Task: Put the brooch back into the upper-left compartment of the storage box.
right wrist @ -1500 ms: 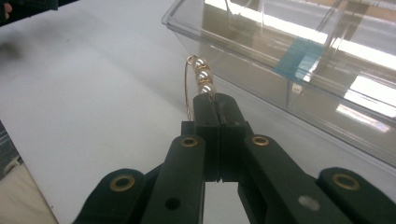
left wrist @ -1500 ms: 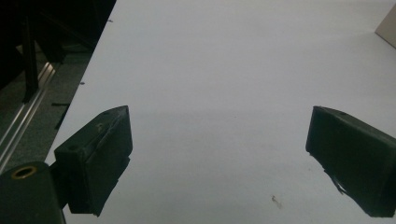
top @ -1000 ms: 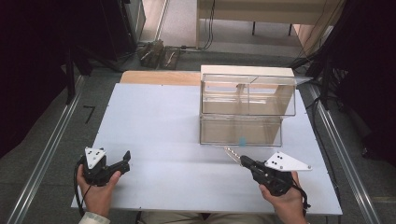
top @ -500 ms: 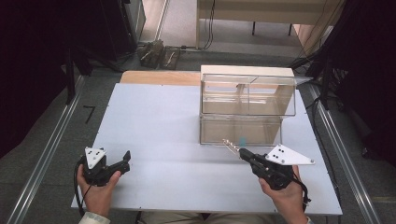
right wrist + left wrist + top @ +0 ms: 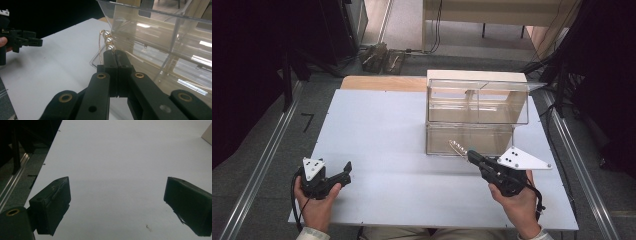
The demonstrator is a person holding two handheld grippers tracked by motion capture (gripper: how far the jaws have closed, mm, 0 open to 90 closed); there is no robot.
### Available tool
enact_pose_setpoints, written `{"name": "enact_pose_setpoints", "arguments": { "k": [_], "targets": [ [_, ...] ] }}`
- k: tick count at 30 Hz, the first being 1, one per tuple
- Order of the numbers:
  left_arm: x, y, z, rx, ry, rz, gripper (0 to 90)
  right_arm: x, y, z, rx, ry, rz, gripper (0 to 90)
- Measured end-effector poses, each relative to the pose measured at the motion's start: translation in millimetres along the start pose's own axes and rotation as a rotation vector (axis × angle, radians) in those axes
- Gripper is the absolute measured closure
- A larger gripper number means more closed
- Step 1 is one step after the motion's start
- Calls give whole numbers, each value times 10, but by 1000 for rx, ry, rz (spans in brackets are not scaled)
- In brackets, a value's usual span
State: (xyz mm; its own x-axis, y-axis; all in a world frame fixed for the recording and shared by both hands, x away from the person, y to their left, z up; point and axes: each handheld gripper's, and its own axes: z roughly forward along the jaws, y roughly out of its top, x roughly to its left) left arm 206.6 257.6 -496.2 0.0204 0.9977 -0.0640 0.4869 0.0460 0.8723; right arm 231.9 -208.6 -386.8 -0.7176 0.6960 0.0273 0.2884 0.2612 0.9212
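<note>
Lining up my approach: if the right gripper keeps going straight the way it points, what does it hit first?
Probably the clear acrylic box: the right gripper, shut on the pearl bracelet, points at its lower front wall, bracelet leading. Depth is uncertain.

black hand-held gripper (image 5: 115,53), brass screws, white cuffs (image 5: 312,233)

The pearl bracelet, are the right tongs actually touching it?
Touching. In the right gripper view the right tongs have their jaws pressed together on the end of the pearl bracelet, whose beads rise straight from the tips, no gap showing.
</note>
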Motion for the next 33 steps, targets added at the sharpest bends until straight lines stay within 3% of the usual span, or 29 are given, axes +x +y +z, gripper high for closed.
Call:
{"name": "enact_pose_setpoints", "arguments": {
  "k": [33],
  "targets": [
    [7,3,-7,3,-2,1,64,-64,314,171,-53,-16,0,874]
  ]
}}
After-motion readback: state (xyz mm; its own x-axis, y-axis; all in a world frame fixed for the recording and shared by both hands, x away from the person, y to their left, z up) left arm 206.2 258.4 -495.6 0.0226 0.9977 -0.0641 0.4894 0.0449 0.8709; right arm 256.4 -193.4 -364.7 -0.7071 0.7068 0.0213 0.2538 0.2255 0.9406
